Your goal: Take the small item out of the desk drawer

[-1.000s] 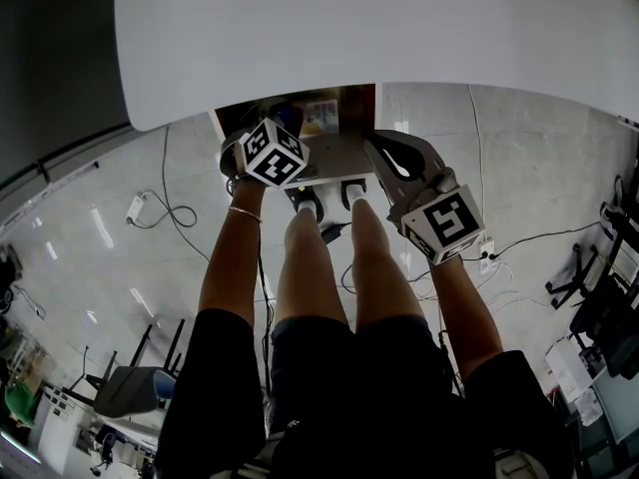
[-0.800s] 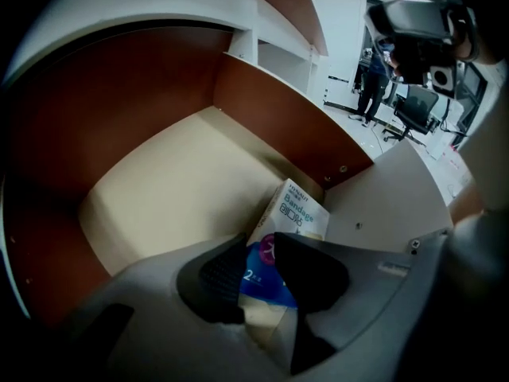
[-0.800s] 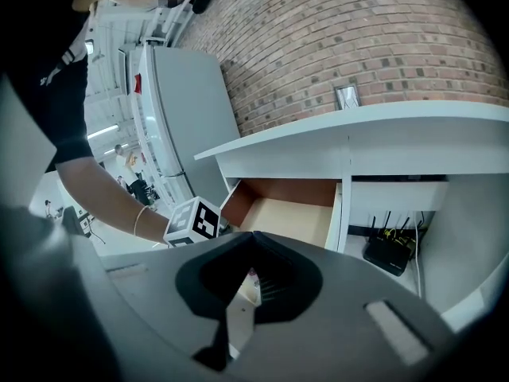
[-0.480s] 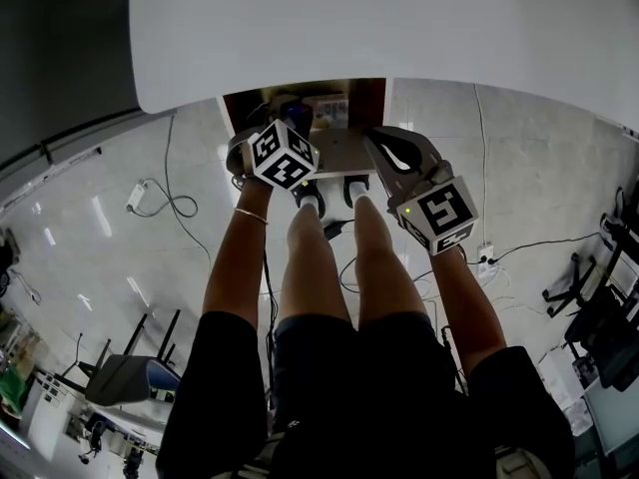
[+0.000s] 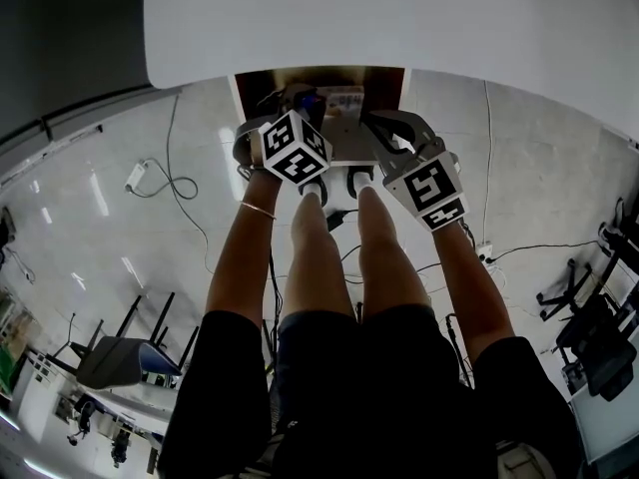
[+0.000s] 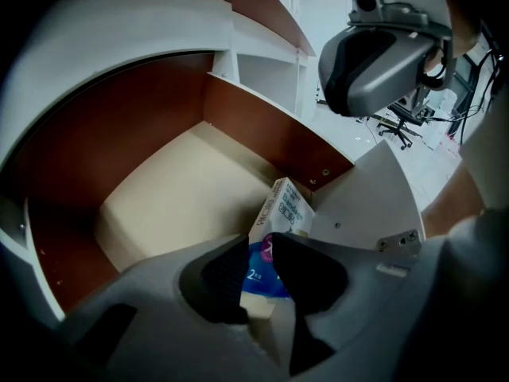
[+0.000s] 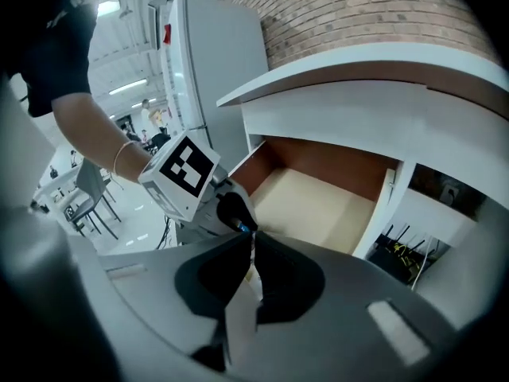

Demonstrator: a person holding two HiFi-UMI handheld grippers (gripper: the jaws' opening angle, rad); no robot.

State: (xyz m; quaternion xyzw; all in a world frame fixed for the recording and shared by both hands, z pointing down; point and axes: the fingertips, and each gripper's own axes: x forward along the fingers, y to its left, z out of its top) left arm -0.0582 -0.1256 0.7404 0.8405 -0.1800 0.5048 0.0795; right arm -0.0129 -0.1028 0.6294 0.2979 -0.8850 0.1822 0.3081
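Nearest us, at the bottom centre of the left gripper view, our left hand-held gripper (image 6: 258,247) is gripping the small box (image 6: 288,207). Its jaws have just been drawing in, and the dark pads are lying against two opposite sides of the box, with a fairly wide gap between them. The white-and-blue box is standing tilted inside the open drawer (image 6: 171,193), at lower centre right of that frame, just beside the white panel (image 6: 374,205) at the drawer's end. Whether its foot is resting on the beige drawer floor we cannot tell. Our right hand-held gripper (image 7: 247,243) is holding nothing: in the lower middle of the right gripper view its jaws have just been parting and are standing only a thin slit apart, pointing toward the drawer's near edge. In the head view our bare legs (image 5: 334,257) are running up the middle of the frame, and both grippers are reaching past them to the drawer at upper centre. Beyond it the white bench (image 5: 399,13) is filling the top of the frame. Farther out, a small white plug block (image 5: 135,177) is lying on the pale floor (image 5: 90,218) at left.
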